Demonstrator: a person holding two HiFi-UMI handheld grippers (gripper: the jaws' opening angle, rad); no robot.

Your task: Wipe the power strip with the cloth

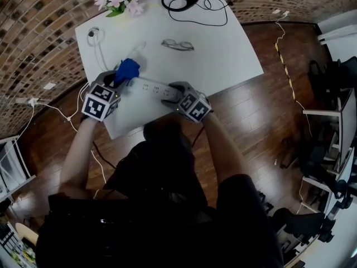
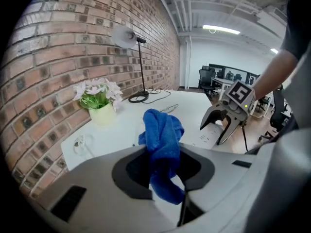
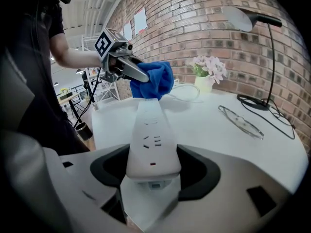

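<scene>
Both arms reach forward and the two tools tilt down, facing each other. The left forearm (image 1: 78, 149) angles out to the left and the right forearm (image 1: 223, 144) runs in from the right. The left tool (image 1: 119, 82) has its jaws closed on the cloth (image 2: 163, 144), which bunches out beyond them. The right tool (image 1: 169, 91) clamps one end of the strip (image 3: 151, 130) between its jaws.
</scene>
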